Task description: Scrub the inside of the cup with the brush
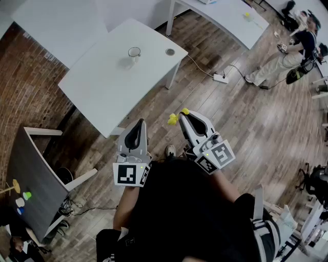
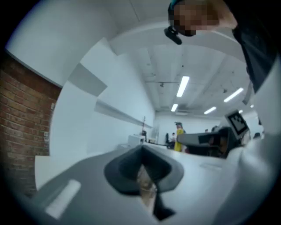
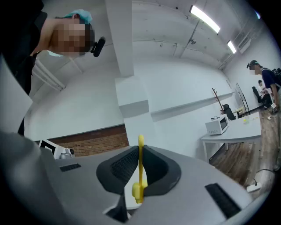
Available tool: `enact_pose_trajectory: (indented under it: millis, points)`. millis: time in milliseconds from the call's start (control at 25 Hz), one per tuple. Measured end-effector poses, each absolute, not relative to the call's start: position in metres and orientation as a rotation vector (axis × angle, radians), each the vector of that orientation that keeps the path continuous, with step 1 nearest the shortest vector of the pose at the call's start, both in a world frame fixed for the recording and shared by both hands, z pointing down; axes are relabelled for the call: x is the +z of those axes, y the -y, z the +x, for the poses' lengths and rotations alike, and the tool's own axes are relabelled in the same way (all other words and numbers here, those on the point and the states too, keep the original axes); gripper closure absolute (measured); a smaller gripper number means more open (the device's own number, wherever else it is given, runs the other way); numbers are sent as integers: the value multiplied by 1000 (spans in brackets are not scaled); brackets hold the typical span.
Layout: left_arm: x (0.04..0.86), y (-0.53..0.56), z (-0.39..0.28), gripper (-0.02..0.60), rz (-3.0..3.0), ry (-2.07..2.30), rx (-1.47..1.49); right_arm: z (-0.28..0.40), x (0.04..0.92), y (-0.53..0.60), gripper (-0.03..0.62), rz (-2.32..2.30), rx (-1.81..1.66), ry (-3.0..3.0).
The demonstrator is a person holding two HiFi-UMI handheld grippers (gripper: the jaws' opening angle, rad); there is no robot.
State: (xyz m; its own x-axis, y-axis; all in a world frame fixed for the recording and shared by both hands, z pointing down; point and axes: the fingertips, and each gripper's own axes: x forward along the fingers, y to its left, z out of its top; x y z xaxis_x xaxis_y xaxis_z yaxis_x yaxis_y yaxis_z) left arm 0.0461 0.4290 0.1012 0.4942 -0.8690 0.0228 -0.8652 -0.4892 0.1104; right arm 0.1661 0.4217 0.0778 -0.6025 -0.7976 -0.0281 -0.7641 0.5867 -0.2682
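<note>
Head view: the small pale round cup (image 1: pixel 134 52) stands on the white rectangular table (image 1: pixel 97 89), well ahead. The left gripper (image 1: pixel 137 124), jaws together and empty, is nearer. The right gripper (image 1: pixel 183 117) clamps the slim yellow plastic brush (image 1: pixel 173 119).

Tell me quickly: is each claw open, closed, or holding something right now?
Left claw: closed, empty.
Right claw: closed on the brush.

Two grippers are counted: left gripper (image 1: pixel 138 124) and right gripper (image 1: pixel 185 116). One yellow brush (image 1: pixel 173 119) and one cup (image 1: pixel 134 52) are seen. Two white tables are noted: near table (image 1: pixel 102 87) and far table (image 1: pixel 225 15). One power strip (image 1: pixel 221 78) and one bystander (image 1: pixel 287 56) are logged.
</note>
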Motion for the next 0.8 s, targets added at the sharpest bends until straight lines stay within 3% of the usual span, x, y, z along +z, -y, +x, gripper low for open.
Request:
enact_pose_trajectory:
  millis: [800]
  points:
    - [103, -425, 71, 578, 2623, 1522, -34, 184, 73, -419, 563, -1289, -335, -2667]
